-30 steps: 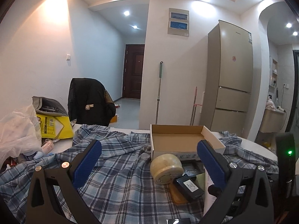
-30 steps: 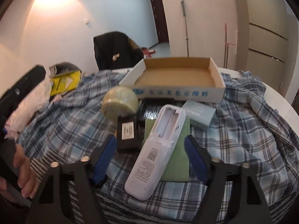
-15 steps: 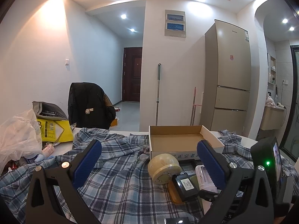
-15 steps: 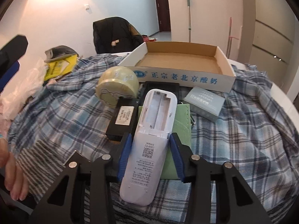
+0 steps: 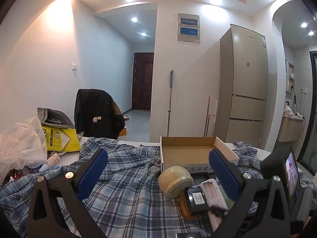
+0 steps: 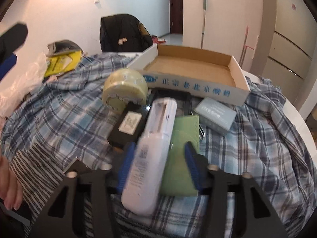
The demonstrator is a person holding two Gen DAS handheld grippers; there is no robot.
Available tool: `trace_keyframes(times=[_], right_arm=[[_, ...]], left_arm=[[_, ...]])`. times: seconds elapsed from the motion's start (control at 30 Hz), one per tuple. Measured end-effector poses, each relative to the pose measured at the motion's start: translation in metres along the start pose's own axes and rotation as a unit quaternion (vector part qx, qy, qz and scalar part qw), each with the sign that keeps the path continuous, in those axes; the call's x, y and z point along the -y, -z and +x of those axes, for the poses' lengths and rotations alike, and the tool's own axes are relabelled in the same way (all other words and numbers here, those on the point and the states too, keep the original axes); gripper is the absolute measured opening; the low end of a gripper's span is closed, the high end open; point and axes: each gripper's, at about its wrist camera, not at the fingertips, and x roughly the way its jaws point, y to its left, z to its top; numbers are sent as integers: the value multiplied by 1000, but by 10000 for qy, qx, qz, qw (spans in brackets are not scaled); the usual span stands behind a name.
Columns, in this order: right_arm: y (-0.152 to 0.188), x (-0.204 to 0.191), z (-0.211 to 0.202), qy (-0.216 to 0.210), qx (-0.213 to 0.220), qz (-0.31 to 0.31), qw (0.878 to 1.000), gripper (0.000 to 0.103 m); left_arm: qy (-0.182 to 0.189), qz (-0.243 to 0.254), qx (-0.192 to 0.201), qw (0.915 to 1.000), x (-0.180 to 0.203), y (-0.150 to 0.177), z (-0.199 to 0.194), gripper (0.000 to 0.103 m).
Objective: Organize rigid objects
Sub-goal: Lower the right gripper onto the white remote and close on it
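on the table, over a blue plaid shirt point(image 6: 65, 123), your right gripper point(image 6: 158, 168) straddles a white remote control point(image 6: 150, 150) lying face down with its battery bay bare. its jaws have just been opening: the left pad looks to be against the remote's side, the right pad stands apart from it over a green card wallet point(image 6: 182, 138), so the remote lies between the jaws without being squeezed. that view is blurred near the pads, so the left contact is not certain.

just left of the remote lies a black battery pack point(image 6: 128, 127) with a white label, and beyond that a pale yellow round tin point(image 6: 124, 89) tilted on its edge. a pale blue small box point(image 6: 216, 117) rests to the right, close to the front wall of an open cardboard box point(image 6: 196, 83) with blue print, whose inside holds nothing. under the remote's far end there is a black flat object, too hidden to name.

your left gripper point(image 5: 158, 174) hovers wide open above the shirt with nothing between its blue pads, aimed towards the cardboard box point(image 5: 223, 148). from that view the tin point(image 5: 175, 180), the battery pack point(image 5: 197, 200) and the remote point(image 5: 212, 194) sit low on the right. at the left stand a white plastic bag point(image 5: 19, 142) and a yellow package point(image 5: 59, 138).
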Motion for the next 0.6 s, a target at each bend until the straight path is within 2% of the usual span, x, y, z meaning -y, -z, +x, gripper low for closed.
trace_keyframes(times=[0.07, 0.17, 0.37, 0.4, 0.43, 0.47, 0.6], right_arm=[[3, 2, 3, 20, -229, 7, 9997, 61], [3, 2, 1, -34, -316, 145, 9994, 61], [7, -24, 9, 212, -407, -500, 9977, 58], [7, -28, 10, 251, -395, -633, 9969, 55], [7, -29, 10, 307, -395, -705, 9963, 44], [7, -28, 9, 407, -366, -699, 9960, 43], [4, -12, 6, 74, -456, -445, 9979, 40]], left_arm=[[10, 5, -4, 10000, 1, 0, 0, 103], [-3, 57, 20, 10000, 3, 1, 0, 103], [-26, 146, 116, 9998, 5, 1, -3, 103], [-71, 185, 168, 9997, 4, 1, -3, 103], [-125, 193, 220, 9995, 3, 1, -4, 103], [-141, 155, 224, 9995, 2, 0, -4, 103], [-97, 21, 117, 9999, -2, 0, -2, 103]])
